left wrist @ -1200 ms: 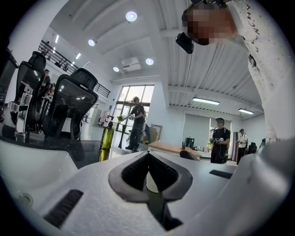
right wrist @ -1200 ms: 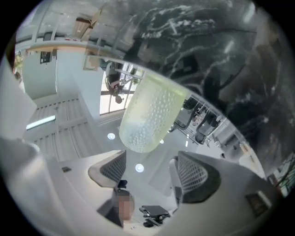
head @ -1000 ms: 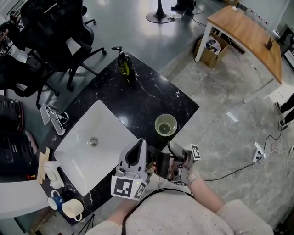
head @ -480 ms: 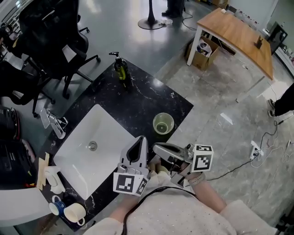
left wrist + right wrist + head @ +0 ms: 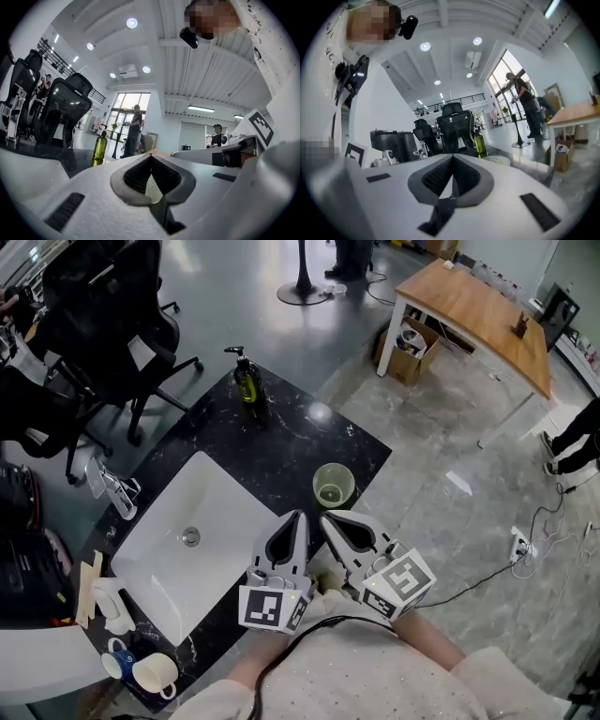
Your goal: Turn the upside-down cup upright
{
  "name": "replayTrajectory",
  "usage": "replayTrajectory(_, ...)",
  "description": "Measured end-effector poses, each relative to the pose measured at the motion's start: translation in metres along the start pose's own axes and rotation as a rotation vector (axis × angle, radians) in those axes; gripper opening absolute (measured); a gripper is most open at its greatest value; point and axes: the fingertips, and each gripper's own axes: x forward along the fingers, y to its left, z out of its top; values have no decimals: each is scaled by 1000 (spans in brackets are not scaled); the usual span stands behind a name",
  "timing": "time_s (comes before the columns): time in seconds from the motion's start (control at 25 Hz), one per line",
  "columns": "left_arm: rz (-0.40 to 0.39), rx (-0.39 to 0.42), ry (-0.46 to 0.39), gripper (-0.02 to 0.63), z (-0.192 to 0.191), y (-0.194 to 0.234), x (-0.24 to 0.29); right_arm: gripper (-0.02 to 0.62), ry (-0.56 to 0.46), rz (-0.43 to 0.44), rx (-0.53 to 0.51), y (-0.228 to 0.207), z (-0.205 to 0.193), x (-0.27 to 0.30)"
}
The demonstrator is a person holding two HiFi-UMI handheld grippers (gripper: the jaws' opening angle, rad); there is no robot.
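Now the right gripper (image 5: 330, 521) is pointing out over the near edge of the counter (image 5: 291, 442), its jaws pressed tight together with nothing pinched between them. Just beside it, the left gripper (image 5: 301, 519) is pointing the same way, its jaws likewise lying closed tip to tip and gripping nothing; the two tips are sitting near each other. Both are being held out in front of the person's pale speckled shirt (image 5: 356, 676) at the bottom of the head view.

Just beyond the tips, and apart from both, the pale green, see-through cup (image 5: 334, 485) is standing upright with its mouth facing up. It is resting on the black marbled counter near the right-hand edge, to the right of the sink (image 5: 225, 479).

The white sink is taking up the left part of the counter, with a chrome tap (image 5: 111, 491) sitting at its far left side. A green soap bottle (image 5: 247, 382) with a black pump is standing at the far corner of the counter, well apart from the cup. Two mugs (image 5: 152, 669), one blue and one cream, are sitting at the near left corner.

Further out, black office chairs (image 5: 103, 306) are standing on the left, and a wooden table (image 5: 478, 306) with a cardboard box (image 5: 410, 338) by its leg is standing on the grey floor (image 5: 441, 502) at the upper right.
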Motion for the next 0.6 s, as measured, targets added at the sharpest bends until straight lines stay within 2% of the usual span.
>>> replayTrajectory(0.08,4,9,-3,6,0,-1,-2,6,2,-36,-42,-2,-1,1)
replayTrajectory(0.24,21,14,-5,6,-1,1,-9,6,7,-92,-38,-4,-9,2)
replayTrajectory(0.6,14,27,-35,5,8,-7,-14,6,9,-103,-97,6,-10,-1)
